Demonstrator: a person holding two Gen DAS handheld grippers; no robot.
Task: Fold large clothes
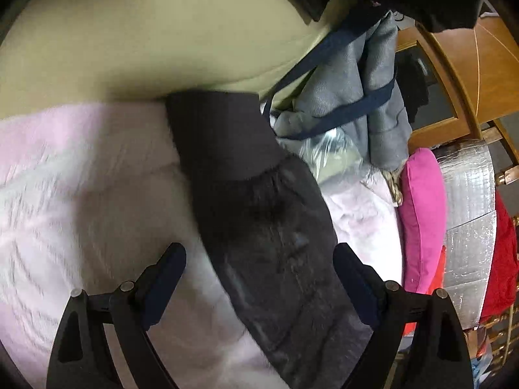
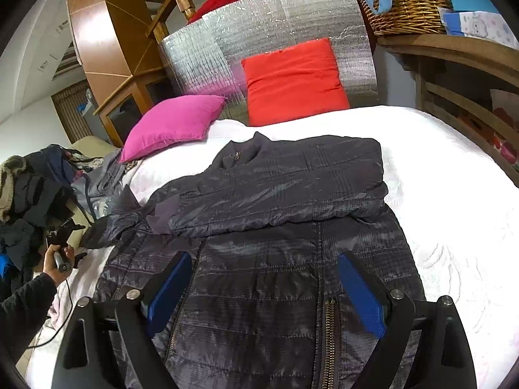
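Observation:
A dark grey quilted jacket [image 2: 275, 227] lies on the white bedspread [image 2: 438, 168], one sleeve folded across its chest. Its other sleeve [image 1: 259, 214], with a ribbed cuff, stretches out over the bed's left side. My left gripper [image 1: 259, 259] is open above that sleeve, one finger on each side of it. It also shows small at the left of the right wrist view [image 2: 66, 227], held in a hand. My right gripper [image 2: 264, 275] is open above the jacket's lower front, near the zipper [image 2: 329, 330].
A pink cushion [image 2: 172, 123] and a red cushion [image 2: 292, 81] lean at the head of the bed against a silver foil panel [image 2: 275, 22]. A pile of clothes [image 1: 366, 90] lies on a beige seat [image 1: 129, 32] beside the bed. A wicker basket [image 2: 405, 3] stands on wooden shelves at the right.

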